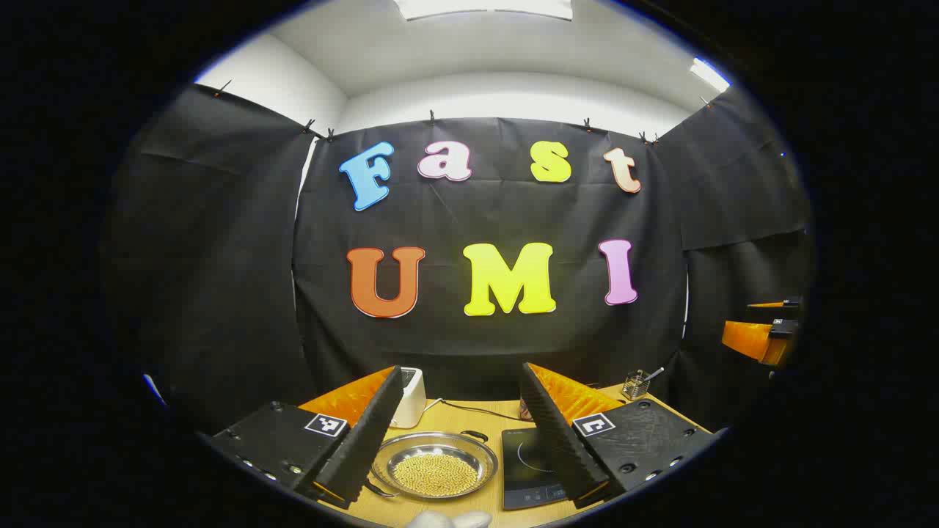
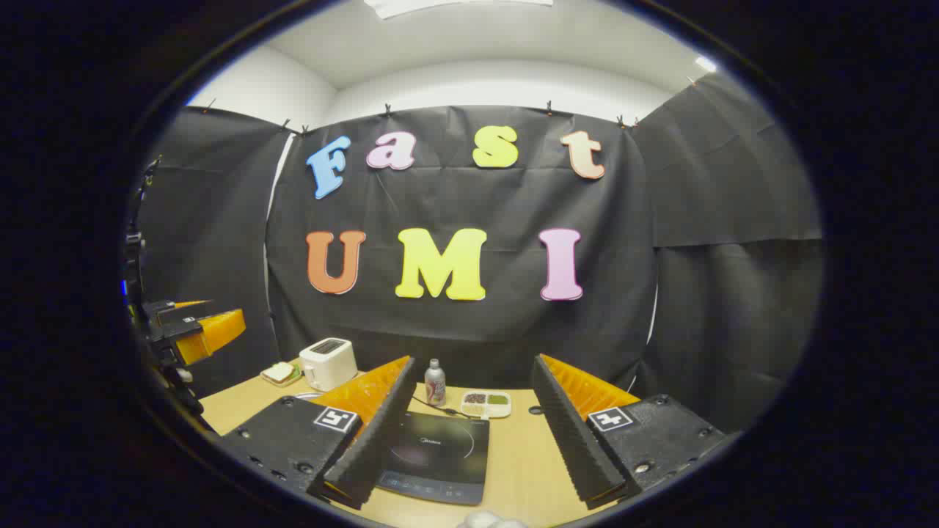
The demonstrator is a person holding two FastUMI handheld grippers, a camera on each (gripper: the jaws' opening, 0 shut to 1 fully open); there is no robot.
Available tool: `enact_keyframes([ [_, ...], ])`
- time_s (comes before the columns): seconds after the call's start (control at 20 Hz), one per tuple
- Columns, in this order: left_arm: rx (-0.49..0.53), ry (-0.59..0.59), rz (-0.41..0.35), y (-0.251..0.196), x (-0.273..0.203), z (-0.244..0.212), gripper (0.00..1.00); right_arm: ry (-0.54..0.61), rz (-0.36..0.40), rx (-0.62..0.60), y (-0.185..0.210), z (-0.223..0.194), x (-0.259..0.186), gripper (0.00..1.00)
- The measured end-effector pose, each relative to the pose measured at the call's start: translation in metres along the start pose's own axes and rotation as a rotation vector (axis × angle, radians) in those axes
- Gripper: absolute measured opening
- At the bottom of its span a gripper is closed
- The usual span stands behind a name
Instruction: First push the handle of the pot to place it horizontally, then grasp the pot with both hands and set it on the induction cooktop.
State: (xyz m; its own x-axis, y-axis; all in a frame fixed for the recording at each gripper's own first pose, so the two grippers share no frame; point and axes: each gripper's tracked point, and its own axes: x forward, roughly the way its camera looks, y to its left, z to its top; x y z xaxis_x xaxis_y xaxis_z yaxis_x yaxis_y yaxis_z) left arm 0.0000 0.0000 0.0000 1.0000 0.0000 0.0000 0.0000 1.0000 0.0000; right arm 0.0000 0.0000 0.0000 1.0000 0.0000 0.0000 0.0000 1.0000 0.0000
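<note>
While both tools [image 1: 458,433] [image 2: 469,433] hover released, the pot [image 1: 434,463] ahead awaits its handle [image 1: 475,435] push.

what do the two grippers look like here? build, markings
Left gripper and right gripper look alike: two long wedge-shaped fingers with ribbed inner faces, each on a flat black plate with screw holes and a square black-and-white marker tag. No cables or sleeves visible.
</note>
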Motion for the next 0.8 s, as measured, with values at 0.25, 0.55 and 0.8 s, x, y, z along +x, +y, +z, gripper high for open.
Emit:
enact_keyframes([
  [0.25, 0.004, 0.004, -0.003, 0.000, 0.003, -0.002, 0.96, 0.002, -0.005, 0.013, -0.002, 0.000, 0.000, 0.99],
  [0.55, 0.015, 0.021, -0.008, -0.001, 0.007, -0.009, 0.96, 0.018, -0.007, 0.008, -0.003, -0.006, 0.001, 0.96],
  [0.8, 0.001, 0.065, -0.019, -0.002, 0.012, -0.023, 0.96, 0.019, -0.013, 0.014, -0.008, -0.007, 0.003, 0.96],
])
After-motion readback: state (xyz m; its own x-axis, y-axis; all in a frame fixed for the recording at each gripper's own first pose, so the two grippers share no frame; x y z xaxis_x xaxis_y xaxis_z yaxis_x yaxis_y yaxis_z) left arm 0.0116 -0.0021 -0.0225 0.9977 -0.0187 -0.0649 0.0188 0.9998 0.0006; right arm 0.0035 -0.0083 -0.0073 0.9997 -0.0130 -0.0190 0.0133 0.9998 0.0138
